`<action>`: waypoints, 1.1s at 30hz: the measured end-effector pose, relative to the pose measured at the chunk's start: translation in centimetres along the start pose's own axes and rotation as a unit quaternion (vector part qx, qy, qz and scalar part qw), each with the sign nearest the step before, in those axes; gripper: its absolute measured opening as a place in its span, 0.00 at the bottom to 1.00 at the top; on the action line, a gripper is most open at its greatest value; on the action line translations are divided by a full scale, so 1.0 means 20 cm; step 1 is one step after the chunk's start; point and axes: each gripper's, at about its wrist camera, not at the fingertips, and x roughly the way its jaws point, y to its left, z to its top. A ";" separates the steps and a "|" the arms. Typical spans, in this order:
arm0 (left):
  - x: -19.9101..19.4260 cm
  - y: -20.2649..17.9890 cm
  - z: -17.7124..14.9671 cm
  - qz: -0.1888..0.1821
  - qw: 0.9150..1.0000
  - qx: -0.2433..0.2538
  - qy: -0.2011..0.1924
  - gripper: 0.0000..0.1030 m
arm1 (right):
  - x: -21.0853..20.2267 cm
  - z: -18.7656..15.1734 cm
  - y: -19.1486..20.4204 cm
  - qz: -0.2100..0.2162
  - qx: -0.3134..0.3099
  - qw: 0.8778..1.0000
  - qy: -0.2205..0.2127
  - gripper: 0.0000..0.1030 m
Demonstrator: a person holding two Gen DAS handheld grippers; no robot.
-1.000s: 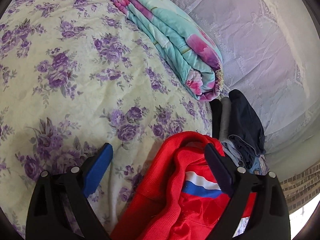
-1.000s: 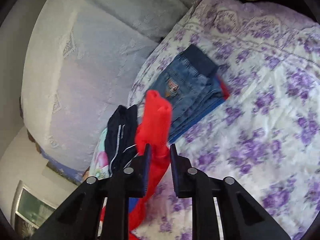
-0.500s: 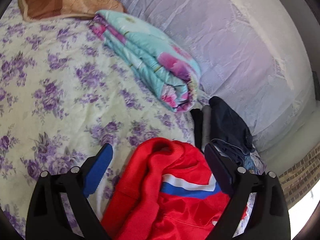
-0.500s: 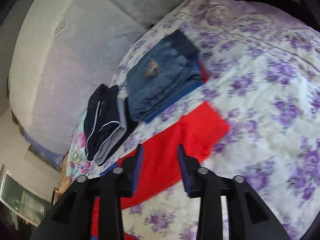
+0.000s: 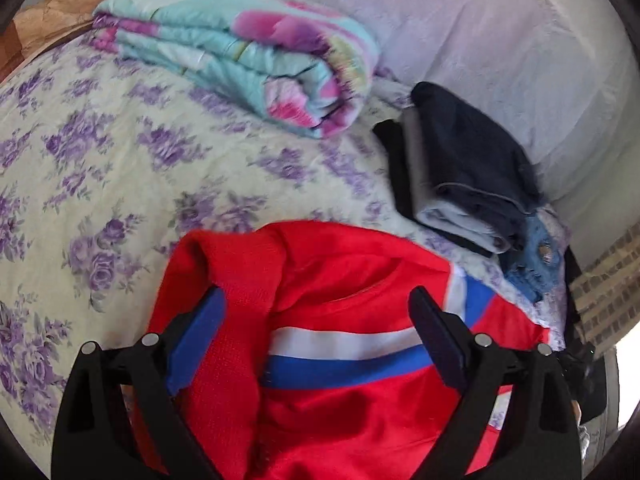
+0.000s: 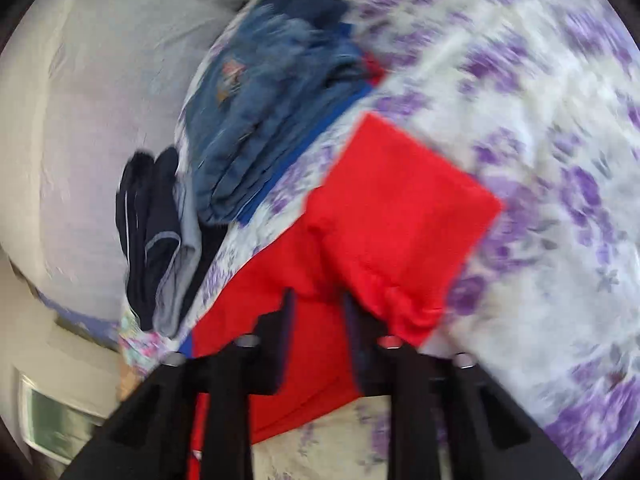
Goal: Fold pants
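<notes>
Lying spread on the floral bedsheet [image 5: 120,168] in the left wrist view: red pants [image 5: 340,312] with a white and blue stripe across them, bunched up toward the near edge. Left gripper [image 5: 316,320] spread wide above that cloth, blue-padded finger at one side, dark finger at the other, nothing pinched between. Beyond, near the wall side of the bed, a rolled turquoise and pink quilt [image 5: 256,64]. Just beside the quilt's end, a small stack of dark folded clothes [image 5: 460,168], with a scrap of denim [image 5: 536,256] past its near corner. Well apart at far left, a brown pillow [image 5: 52,20].

Blurred by motion in the right wrist view. Red pants [image 6: 392,208] again flat on the sheet [image 6: 560,120], one squared end folded over and reaching away from the camera. Right gripper [image 6: 318,320] parted over the red cloth, fingers apart and clamping nothing. Beside the red end, folded blue jeans [image 6: 272,120]; next to those, toward the left edge, the dark folded stack [image 6: 152,224].
</notes>
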 end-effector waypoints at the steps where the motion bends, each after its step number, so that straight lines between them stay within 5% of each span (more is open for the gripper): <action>1: -0.01 0.03 0.02 0.028 0.999 -0.008 -0.014 0.87 | -0.01 0.01 -0.04 0.009 0.021 1.000 -0.003 0.00; 4: -0.11 0.18 0.08 0.102 0.991 -0.056 -0.072 0.87 | 0.00 0.00 -0.03 0.005 0.008 1.000 -0.025 0.00; 9: -0.28 0.50 0.06 0.074 0.977 -0.165 -0.111 0.87 | -0.09 0.00 0.03 -0.004 -0.025 0.998 -0.065 0.10; 10: -0.31 0.53 0.04 0.055 0.976 -0.178 -0.108 0.87 | -0.15 0.00 0.03 0.004 -0.016 0.997 -0.078 0.39; 12: -0.37 0.54 0.00 0.041 0.979 -0.170 -0.101 0.87 | -0.28 -0.02 0.03 0.005 0.000 0.994 -0.108 0.77; 16: -0.48 0.51 -0.14 0.032 0.988 -0.125 -0.085 0.88 | -0.59 -0.09 -0.01 0.042 -0.023 0.992 -0.120 0.77; 20: -0.56 0.50 -0.34 0.009 0.994 -0.095 -0.047 0.88 | -0.82 -0.21 -0.08 0.032 -0.031 0.992 -0.118 0.77; 26: -0.72 0.49 -0.60 -0.014 0.998 -0.067 -0.014 0.88 | -1.08 -0.49 -0.29 0.024 -0.016 0.994 -0.101 0.78; 33: -0.78 0.45 -0.71 -0.068 0.994 -0.075 0.027 0.88 | -1.24 -0.74 -0.41 0.038 0.001 0.998 -0.044 0.78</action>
